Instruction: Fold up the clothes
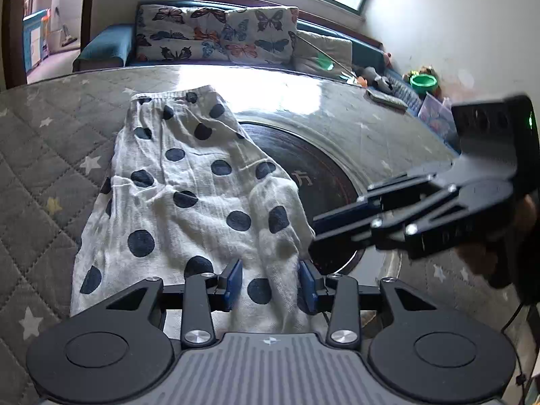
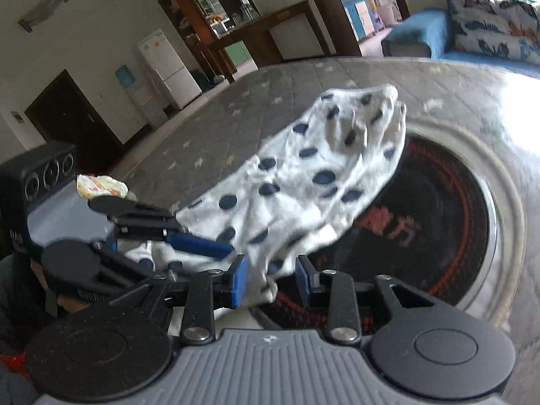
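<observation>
A white garment with dark blue polka dots [image 1: 189, 185] lies lengthwise on the grey quilted table cover [image 1: 50, 155], its waistband at the far end. My left gripper [image 1: 271, 283] hovers over the garment's near edge. Its blue pads stand apart with flat cloth between them, not pressed. My right gripper [image 1: 315, 227] reaches in from the right to the garment's right edge. In the right wrist view a bunched corner of the garment [image 2: 270, 280] hangs between the right gripper's [image 2: 271, 281] pads, with a gap on the right side. The left gripper's blue finger [image 2: 199, 245] rests over the cloth there.
A dark round centre plate with a red ring and characters [image 1: 303, 168] sits in the table's middle, partly under the garment. A flat grey object [image 1: 386, 98] lies near the far right edge. Behind stand a blue sofa with butterfly cushions [image 1: 216, 33] and a green bowl [image 1: 423, 82].
</observation>
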{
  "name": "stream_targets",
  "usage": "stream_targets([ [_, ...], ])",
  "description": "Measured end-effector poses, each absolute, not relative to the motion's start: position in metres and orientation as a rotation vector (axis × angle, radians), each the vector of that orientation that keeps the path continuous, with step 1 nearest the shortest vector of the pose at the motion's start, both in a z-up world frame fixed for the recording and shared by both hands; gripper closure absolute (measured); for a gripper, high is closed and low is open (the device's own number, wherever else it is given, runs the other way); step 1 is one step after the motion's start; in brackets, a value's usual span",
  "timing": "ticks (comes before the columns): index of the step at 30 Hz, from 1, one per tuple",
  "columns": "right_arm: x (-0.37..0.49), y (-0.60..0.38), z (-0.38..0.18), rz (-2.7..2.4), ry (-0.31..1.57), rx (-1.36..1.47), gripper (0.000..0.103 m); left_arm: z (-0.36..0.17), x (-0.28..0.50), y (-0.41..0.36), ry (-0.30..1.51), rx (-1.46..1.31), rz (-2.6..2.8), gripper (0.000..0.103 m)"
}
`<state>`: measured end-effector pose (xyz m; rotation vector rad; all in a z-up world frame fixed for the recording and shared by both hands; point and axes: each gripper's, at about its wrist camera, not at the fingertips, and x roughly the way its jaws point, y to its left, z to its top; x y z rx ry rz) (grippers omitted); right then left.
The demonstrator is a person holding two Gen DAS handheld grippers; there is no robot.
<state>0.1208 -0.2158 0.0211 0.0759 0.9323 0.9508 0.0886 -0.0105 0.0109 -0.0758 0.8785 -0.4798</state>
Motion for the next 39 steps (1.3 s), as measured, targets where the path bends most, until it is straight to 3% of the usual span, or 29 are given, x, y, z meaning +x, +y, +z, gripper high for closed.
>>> stream_targets([
  [11,0.115,-0.2,0.004,0.987,0.949,0.097,0.073,0.019,0.078,0.012,0.849,-0.096,-0.45,0.061],
  [16,0.107,-0.196,0.007,0.98,0.926,0.066,0.094,0.016,0.078,0.019,0.854,-0.095,-0.429,0.06],
  [29,0.072,-0.211,0.027,0.8,0.942,-0.208,0.093,0.009,0.071,0.024,0.853,-0.036,-0.408,0.054],
  [39,0.084,-0.188,0.041,0.85,0.812,-0.112,0.092,0.009,0.058,0.031,0.846,-0.036,-0.393,0.053],
])
